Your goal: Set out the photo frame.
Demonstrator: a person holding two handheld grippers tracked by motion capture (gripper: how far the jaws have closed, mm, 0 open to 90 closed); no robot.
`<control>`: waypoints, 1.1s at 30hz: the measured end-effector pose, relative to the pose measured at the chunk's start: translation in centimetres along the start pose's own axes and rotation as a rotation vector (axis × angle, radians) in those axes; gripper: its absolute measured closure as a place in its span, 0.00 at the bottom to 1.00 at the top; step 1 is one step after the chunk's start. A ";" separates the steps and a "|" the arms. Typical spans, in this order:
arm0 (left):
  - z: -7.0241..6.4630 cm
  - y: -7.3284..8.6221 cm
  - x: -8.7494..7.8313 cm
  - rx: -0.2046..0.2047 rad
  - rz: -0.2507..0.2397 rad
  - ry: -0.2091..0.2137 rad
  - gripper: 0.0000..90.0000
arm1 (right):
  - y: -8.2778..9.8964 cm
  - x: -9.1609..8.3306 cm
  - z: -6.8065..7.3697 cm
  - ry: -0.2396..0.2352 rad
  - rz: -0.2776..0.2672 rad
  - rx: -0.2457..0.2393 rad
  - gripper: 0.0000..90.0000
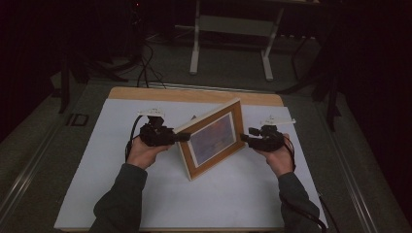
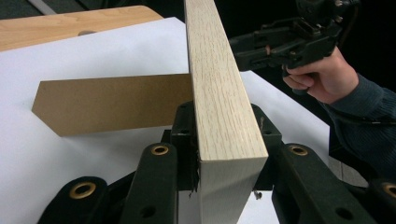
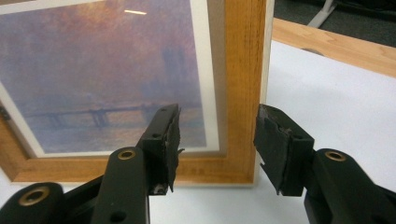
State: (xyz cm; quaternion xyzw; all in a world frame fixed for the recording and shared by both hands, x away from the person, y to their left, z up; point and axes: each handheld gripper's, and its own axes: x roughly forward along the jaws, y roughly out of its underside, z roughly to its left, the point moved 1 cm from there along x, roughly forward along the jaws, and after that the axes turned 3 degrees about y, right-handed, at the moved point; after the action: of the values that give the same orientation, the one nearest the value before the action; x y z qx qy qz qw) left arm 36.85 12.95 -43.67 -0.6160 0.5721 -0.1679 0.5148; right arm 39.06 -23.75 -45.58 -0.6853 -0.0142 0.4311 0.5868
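A wooden picture frame (image 1: 214, 138) with a hazy purple print (image 3: 93, 70) stands upright on the white sheet (image 1: 243, 194), propped by a brown cardboard easel leg (image 2: 112, 102) behind it. My left gripper (image 1: 183, 137) is shut on the frame's pale side edge (image 2: 219, 93), with a jaw on each face. At the frame's opposite side edge (image 3: 238, 70) my right gripper (image 1: 244, 139) is open. Its gap (image 3: 217, 140) lines up with that edge, and the pads (image 3: 275, 144) are not touching the wood. The right gripper (image 2: 238, 49) and its hand also appear beyond the frame in the left gripper view.
The sheet covers most of a wooden table, whose bare back strip (image 1: 194, 94) lies behind the frame. A white desk stand (image 1: 233, 43) and cables (image 1: 145, 68) are on the dark floor beyond. Bare sheet lies in front of the frame and on both sides.
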 end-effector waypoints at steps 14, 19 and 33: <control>0.8 -0.3 -0.1 0.005 0.016 0.035 0.78 | -2.6 1.6 -0.7 -0.012 0.012 -0.042 0.49; 1.1 -0.4 -0.1 0.006 0.016 0.048 0.78 | -3.0 2.3 -0.9 -0.024 0.018 -0.031 0.47; 1.8 -0.8 0.0 0.006 0.021 0.080 0.78 | -3.1 4.4 -1.3 -0.067 0.009 0.002 0.33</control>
State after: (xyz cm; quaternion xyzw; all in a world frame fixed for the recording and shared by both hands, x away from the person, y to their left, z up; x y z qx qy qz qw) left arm 38.72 13.62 -43.73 -0.6013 0.5979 -0.1888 0.4953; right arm 44.15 -21.52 -45.60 -0.6700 -0.0305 0.4566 0.5846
